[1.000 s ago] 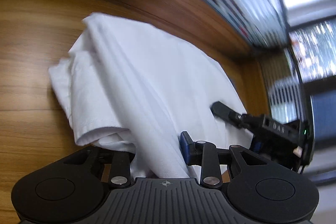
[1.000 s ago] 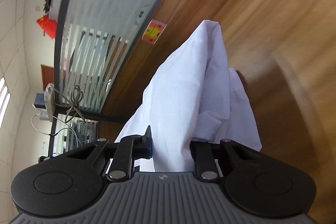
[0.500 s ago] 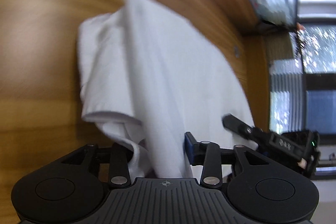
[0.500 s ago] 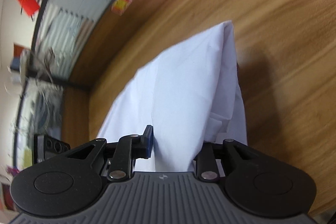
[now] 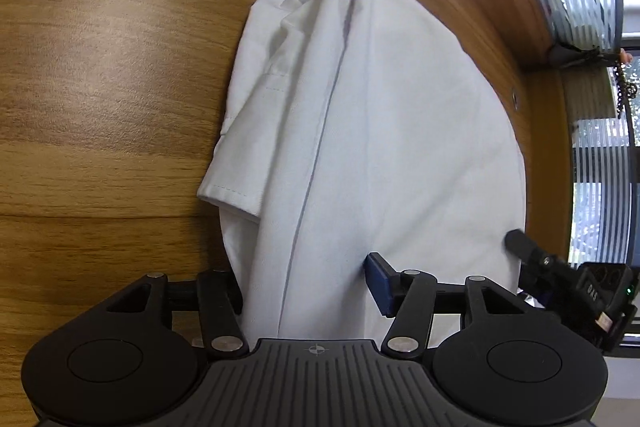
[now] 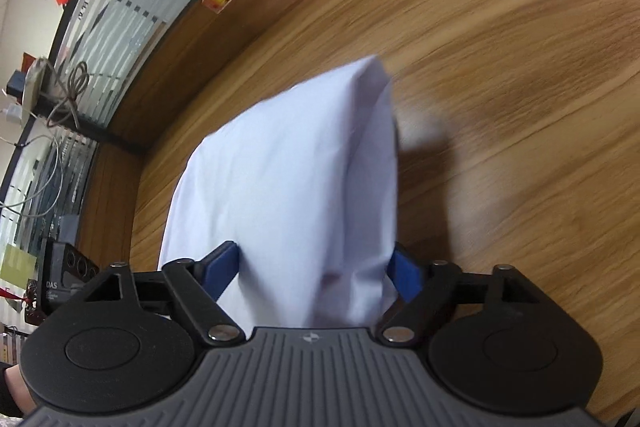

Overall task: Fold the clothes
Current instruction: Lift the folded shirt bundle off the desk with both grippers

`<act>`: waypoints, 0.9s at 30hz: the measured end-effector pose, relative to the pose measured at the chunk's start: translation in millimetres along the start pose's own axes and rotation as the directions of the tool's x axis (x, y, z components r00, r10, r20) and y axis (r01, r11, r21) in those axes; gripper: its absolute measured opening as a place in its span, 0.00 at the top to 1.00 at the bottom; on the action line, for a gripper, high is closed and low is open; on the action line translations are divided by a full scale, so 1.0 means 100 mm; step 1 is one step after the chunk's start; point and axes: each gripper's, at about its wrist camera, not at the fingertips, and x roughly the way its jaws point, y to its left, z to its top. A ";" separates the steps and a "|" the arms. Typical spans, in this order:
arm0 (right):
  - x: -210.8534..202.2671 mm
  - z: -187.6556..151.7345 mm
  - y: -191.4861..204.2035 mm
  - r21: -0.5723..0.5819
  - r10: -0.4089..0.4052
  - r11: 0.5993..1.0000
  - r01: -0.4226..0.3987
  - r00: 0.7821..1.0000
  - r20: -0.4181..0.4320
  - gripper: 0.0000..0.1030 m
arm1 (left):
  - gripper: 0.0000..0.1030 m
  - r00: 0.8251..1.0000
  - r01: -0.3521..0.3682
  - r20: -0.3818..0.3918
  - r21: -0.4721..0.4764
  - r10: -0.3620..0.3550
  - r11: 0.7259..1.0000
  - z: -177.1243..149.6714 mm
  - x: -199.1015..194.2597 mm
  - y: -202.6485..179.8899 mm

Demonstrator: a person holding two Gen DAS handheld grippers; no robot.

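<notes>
Between both tongs: shirt [image 5: 400, 131] runs lengthwise straight ahead on surface [image 5: 100, 67]. Left tongs [image 5: 308, 287] opening, right tongs [image 6: 316, 267] opening wide; cloth lies loose between each. You draw straight back.

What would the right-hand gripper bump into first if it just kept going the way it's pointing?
Most likely the white garment: the cloth already lies between the right gripper's opening jaws and stretches on ahead of it. Under the cloth is the wooden table, though how deep the folded cloth is cannot be told.
</notes>
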 end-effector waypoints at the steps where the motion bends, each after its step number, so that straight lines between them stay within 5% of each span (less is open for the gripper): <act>1: 0.03 0.05 -0.04 0.007 0.006 1.000 -0.006 1.000 -0.005 0.12 | 0.43 1.000 0.004 0.000 -0.004 -0.004 1.000 0.02 0.02 -0.01; 18: 0.71 0.73 0.05 -0.133 -0.004 0.991 -0.009 0.995 -0.095 0.04 | 0.43 1.000 -0.027 0.007 0.024 0.027 0.999 0.00 -0.21 0.17; 27: 0.94 0.80 0.17 -0.194 -0.003 0.981 -0.023 0.991 -0.131 0.04 | 0.44 1.000 -0.007 0.029 0.022 0.006 1.000 -0.02 -0.21 0.19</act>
